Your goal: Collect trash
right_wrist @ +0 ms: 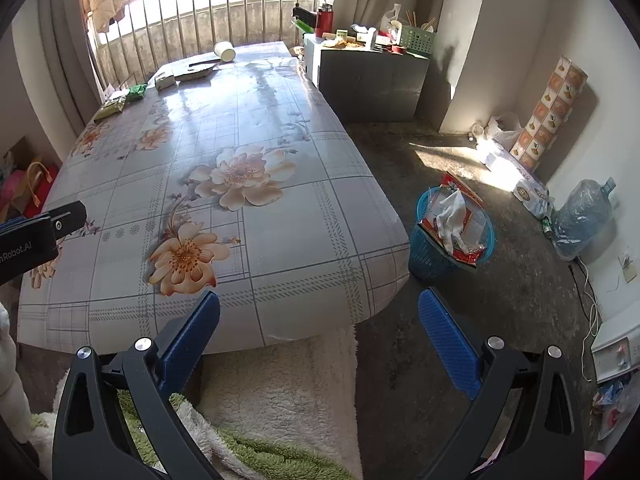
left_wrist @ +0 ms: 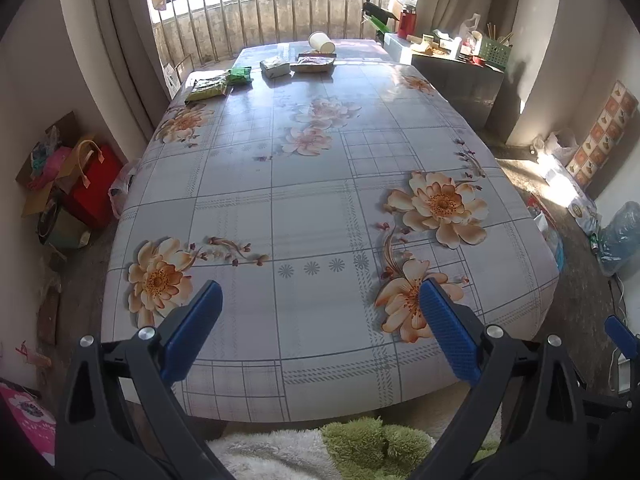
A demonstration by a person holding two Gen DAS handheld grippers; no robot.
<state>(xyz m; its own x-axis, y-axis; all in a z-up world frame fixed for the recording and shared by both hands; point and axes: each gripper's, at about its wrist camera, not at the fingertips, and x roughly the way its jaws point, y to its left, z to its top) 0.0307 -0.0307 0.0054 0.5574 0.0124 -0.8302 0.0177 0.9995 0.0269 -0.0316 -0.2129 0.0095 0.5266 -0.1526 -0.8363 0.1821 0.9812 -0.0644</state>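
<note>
Both claws sit at the near end of the worktop, above the floral cloth; left claw gapes wide, nothing between its blue pads; right claw likewise spread and empty, hanging over the worktop's near right corner. I see the trash clustered at the far end by the window bars: tipped paper cup; flat brown packet just in front of it; pale wrapped packet beside that; dark green wrapper and yellow-green wrapper toward the far left edge. Blue bin stands on the floor right of the worktop, already stuffed with paper and wrappers.
</note>
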